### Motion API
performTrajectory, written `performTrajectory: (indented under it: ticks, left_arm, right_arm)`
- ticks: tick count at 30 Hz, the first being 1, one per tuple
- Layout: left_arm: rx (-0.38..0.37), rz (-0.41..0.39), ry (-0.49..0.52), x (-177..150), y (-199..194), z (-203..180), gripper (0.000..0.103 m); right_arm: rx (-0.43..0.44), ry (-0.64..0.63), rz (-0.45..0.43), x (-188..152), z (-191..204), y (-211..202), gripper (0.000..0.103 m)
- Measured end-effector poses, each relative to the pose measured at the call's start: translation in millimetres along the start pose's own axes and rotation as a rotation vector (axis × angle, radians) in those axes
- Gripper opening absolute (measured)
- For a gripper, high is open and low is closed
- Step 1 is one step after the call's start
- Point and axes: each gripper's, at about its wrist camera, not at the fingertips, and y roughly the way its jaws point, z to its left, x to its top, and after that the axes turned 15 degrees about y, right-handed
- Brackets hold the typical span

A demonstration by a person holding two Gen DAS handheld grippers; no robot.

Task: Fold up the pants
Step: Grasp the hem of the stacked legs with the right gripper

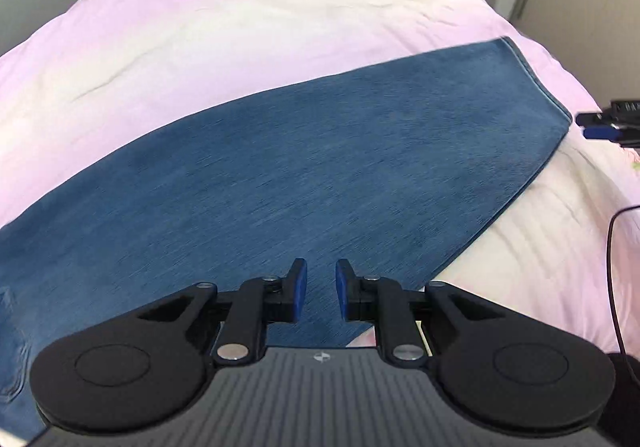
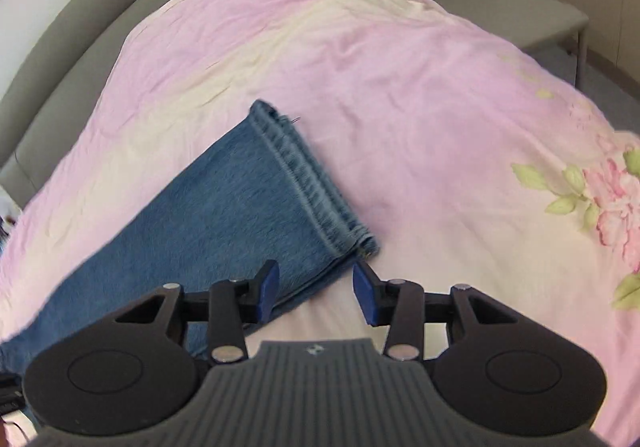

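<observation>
Here the left claw [image 1: 321, 291] is hovering over the blue denim pants [image 1: 280, 167], its blue pads [image 1: 301, 289] standing a narrow gap apart with nothing between them; this is about as far clenched as it goes, and it is grasping nothing. The pants are lying flat across the bed, one leg running from the lower left of the left wrist view up to its hem [image 1: 536, 83] at the upper right. Beyond the hem, at the right edge, another dark piece of gear with a blue part [image 1: 604, 123] is showing, too cropped to tell more. A black cable [image 1: 614, 247] is curving down the right side.

The right claw [image 2: 316, 287] is standing released, its pads well apart and empty, poised just over the lower corner of the leg's hem [image 2: 316, 183]. One pad is sitting above the denim, the other above the bedding. The pink and cream bedspread [image 2: 400, 87] is spreading out underneath, wrinkled, with a printed flower [image 2: 612, 203] at the right. A grey headboard [image 2: 80, 47] is curving behind the bed.
</observation>
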Motion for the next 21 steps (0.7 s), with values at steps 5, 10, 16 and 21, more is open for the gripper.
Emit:
performTrajectory:
  ticks: [5, 10, 16, 21]
  left_arm:
    - [-0.004, 0.017, 0.018, 16.4, 14.8, -13.2, 0.020]
    - [0.013, 0.030, 0.024, 23.1, 18.9, -13.1, 0.020]
    - [0.003, 0.013, 0.001, 23.2, 25.3, -13.4, 0.020]
    - [0.001, -0.018, 0.029, 27.9, 28.4, -15.5, 0.020]
  right_arm:
    - [0.042, 0.121, 0.043, 11.7, -14.8, 29.4, 0.023]
    - [0.067, 0.084, -0.044, 10.9, -8.4, 19.7, 0.006]
    - [-0.057, 0.059, -0.037, 4.8, -13.0, 37.9, 0.003]
    - [-0.062, 0.042, -0.020, 0.7, -14.8, 40.0, 0.009]
